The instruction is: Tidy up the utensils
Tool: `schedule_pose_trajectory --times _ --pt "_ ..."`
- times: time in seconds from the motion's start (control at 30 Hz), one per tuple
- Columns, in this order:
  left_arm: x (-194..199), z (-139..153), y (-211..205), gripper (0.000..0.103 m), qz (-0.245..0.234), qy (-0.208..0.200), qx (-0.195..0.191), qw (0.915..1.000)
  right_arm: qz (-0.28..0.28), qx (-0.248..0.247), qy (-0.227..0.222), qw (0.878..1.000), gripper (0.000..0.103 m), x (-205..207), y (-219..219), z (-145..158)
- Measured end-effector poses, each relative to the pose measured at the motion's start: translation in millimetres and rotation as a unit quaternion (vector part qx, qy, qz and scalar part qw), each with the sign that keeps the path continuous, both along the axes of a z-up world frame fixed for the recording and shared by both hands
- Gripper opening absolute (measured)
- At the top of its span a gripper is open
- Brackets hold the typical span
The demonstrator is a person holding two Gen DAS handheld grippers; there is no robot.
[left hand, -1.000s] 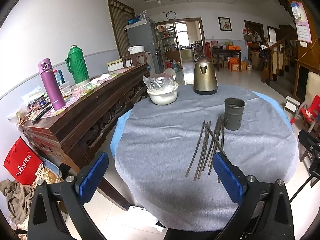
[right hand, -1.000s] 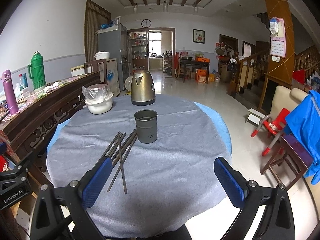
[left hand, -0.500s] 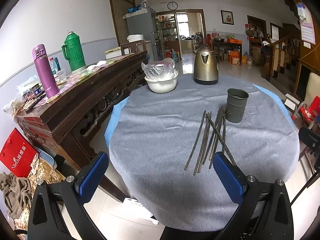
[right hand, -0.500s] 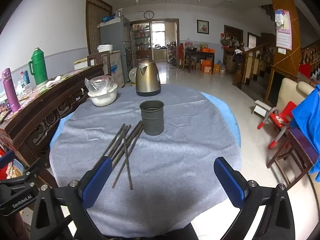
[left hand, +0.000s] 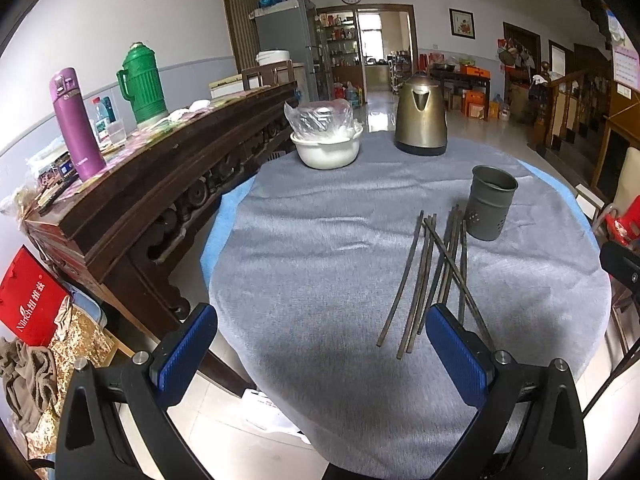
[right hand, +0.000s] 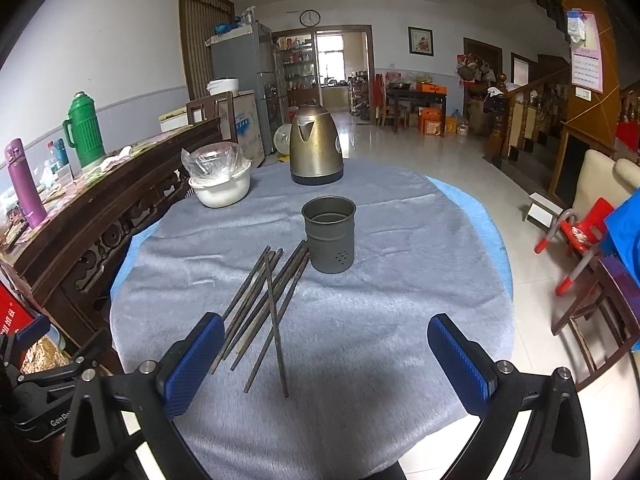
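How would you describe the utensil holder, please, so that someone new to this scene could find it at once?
Start at the round table under its grey cloth. Behind the loose pile of dark chopsticks stands the utensil holder, nearer than the brass-coloured kettle and the white bowl. It alone is a dull grey metal cup, empty, with small holes near its base.

Dark chopsticks (right hand: 266, 304) lie scattered beside upright grey holder (right hand: 330, 240).

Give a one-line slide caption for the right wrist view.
Open right gripper faces loose chopsticks beside an empty metal holder on a grey-clothed table.
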State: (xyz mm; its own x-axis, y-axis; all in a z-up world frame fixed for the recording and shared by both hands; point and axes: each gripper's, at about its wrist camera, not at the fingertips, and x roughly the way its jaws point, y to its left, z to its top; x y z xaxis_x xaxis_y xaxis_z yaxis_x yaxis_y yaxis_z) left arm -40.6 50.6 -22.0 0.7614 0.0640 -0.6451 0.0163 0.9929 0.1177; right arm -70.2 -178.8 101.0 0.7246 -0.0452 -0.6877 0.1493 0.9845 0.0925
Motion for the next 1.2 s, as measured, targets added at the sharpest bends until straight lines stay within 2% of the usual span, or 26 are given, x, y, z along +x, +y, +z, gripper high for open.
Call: schedule_pose_trajectory --times 0.47,0.73,0.87,0.93,1.0,1.1,1.17,1.2 --pt "55 -28 -4 0.103 0.007 0.049 -0.002 0.9988 0.019 0.009 0.04 0.999 0.103 57 7 -31" --pt "91 -43 -8 0.103 0.011 0.072 0.001 0.9973 0.032 0.031 0.052 0.998 0.102 92 4 -47" --pt "117 -46 -5 0.103 0.001 0.089 -0.023 0.9958 0.046 0.074 0.064 0.994 0.087 113 -9 -64" --pt "131 -47 -2 0.103 -0.004 0.097 -0.039 0.9945 0.046 0.11 0.08 0.99 0.075 125 -20 -77" --pt "149 -50 -1 0.103 -0.014 0.114 -0.061 0.9915 0.044 0.144 0.094 0.984 0.056 136 -29 -90" --pt "173 -57 -1 0.103 -0.022 0.141 -0.088 0.9858 0.037 0.185 0.114 0.975 0.04 152 -39 -110" --pt "186 -63 -4 0.101 -0.029 0.154 -0.092 0.9833 0.037 0.204 0.118 0.971 0.04 160 -41 -119" --pt "193 -68 -7 0.097 -0.035 0.162 -0.093 0.9818 0.041 0.212 0.118 0.969 0.039 163 -40 -123"
